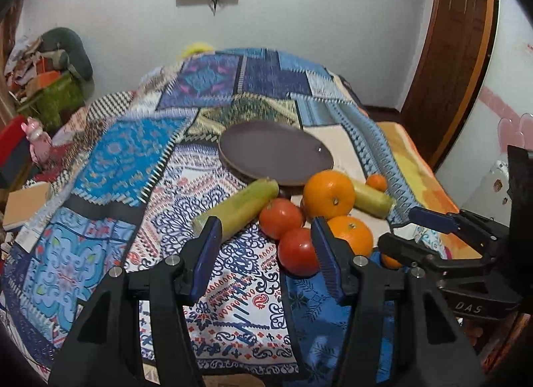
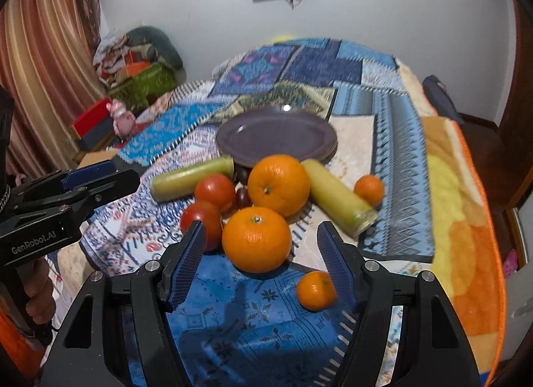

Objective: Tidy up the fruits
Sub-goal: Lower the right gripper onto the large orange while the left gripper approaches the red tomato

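A purple plate (image 1: 276, 150) (image 2: 276, 137) lies empty on the patchwork cloth. In front of it sit two large oranges (image 2: 278, 185) (image 2: 256, 238), two tomatoes (image 2: 215, 192) (image 2: 201, 220), two yellow-green cylinders (image 2: 190, 178) (image 2: 336, 197), dark grapes (image 2: 243, 197) and two small tangerines (image 2: 369, 189) (image 2: 315, 290). My right gripper (image 2: 261, 229) is open, its pads either side of the near orange without touching it. My left gripper (image 1: 266, 230) is open over the cloth, with the left cylinder (image 1: 236, 207) beyond one pad and a tomato (image 1: 298, 252) beside the other.
The patchwork cloth (image 1: 116, 160) covers a bed, with an orange-yellow blanket (image 2: 466, 220) along its right edge. Boxes and clutter (image 2: 140, 77) stand at the far left, and a brown door (image 1: 456, 53) at the right. A hand (image 2: 36, 287) holds the left gripper's handle.
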`<state>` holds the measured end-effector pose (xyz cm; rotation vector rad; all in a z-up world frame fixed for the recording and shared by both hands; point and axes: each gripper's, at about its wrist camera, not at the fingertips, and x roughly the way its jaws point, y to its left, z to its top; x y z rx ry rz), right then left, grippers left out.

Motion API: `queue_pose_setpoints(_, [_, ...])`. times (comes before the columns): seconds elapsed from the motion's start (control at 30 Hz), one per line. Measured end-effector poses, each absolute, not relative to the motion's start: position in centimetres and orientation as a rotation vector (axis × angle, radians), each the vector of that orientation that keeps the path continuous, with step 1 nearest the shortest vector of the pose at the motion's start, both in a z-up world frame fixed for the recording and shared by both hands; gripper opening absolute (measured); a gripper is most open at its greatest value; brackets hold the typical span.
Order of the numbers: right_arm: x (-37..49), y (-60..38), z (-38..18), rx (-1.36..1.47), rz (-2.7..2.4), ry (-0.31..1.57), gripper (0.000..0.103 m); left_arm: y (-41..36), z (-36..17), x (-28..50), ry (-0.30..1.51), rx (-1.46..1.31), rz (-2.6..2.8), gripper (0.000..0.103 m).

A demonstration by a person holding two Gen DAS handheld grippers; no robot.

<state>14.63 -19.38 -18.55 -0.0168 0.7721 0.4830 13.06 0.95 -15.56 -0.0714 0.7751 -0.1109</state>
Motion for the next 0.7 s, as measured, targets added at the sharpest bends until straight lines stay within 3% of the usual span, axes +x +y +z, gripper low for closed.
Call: queue_pose_setpoints(0.7, [18.5,-18.0,-23.5,-0.015,0.576,0.930,0.064,-0.3,-20.0,16.2,0.927,-0.099,-0.206,0.056])
